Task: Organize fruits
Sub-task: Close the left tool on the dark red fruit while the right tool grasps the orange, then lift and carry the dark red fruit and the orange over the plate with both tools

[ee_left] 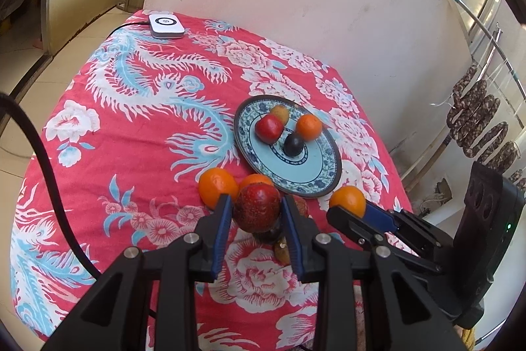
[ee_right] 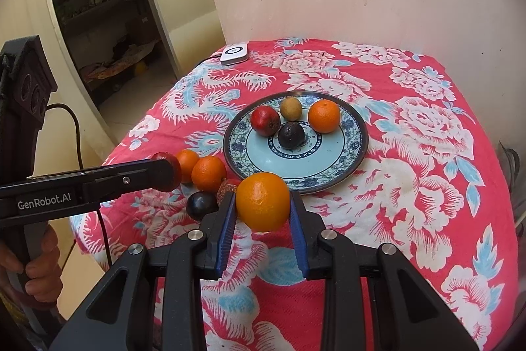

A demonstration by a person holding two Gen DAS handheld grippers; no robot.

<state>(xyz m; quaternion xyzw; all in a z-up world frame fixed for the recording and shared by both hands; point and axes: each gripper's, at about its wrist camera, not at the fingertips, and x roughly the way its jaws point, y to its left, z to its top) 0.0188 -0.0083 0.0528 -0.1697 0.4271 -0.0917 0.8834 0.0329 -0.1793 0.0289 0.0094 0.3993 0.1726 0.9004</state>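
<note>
My left gripper is shut on a dark red speckled fruit, held above the cloth just in front of the plate. My right gripper is shut on an orange; it also shows at the right of the left wrist view, with the orange in its tips. The blue-and-white plate carries a red fruit, a yellow-green fruit, an orange and a dark purple fruit. Two oranges, a dark plum and a reddish-brown fruit lie on the cloth left of the plate.
A red floral tablecloth covers the table, which stands against a pale wall. A white device with a cable sits at the far left corner. A hand grips the left gripper's handle. Dark sausages hang on a rail at right.
</note>
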